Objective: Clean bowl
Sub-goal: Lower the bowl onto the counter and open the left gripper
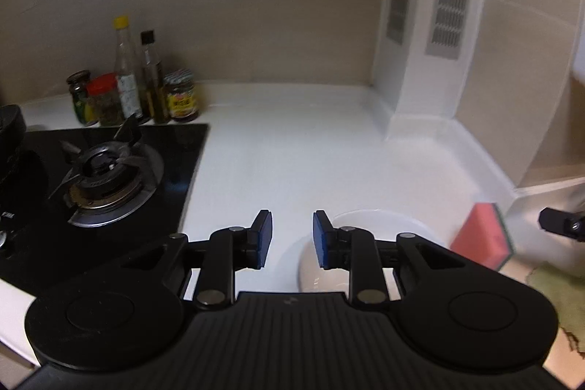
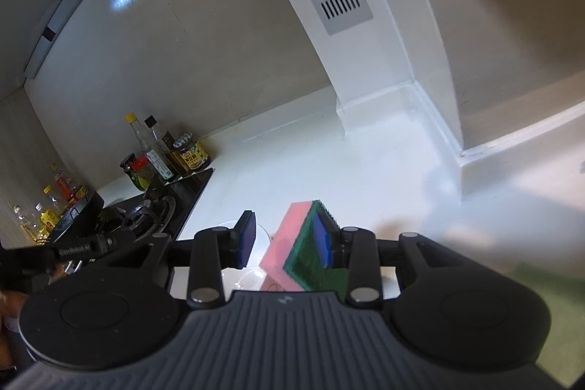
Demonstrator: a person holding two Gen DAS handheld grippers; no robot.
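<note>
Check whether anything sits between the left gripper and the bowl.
Nothing visible does. The left gripper is open above the white counter, and the bowl lies just under and beside its right finger. The sponge sits off to the bowl's right.

- The white bowl [image 1: 369, 243] is mostly hidden behind the left gripper's [image 1: 292, 238] right finger.
- The sponge [image 1: 482, 236] looks blurred in the left view.
- The jar [image 1: 181, 95] labels are too small to read.
- The pan [image 1: 11, 130] is cut off at the left edge.
</note>
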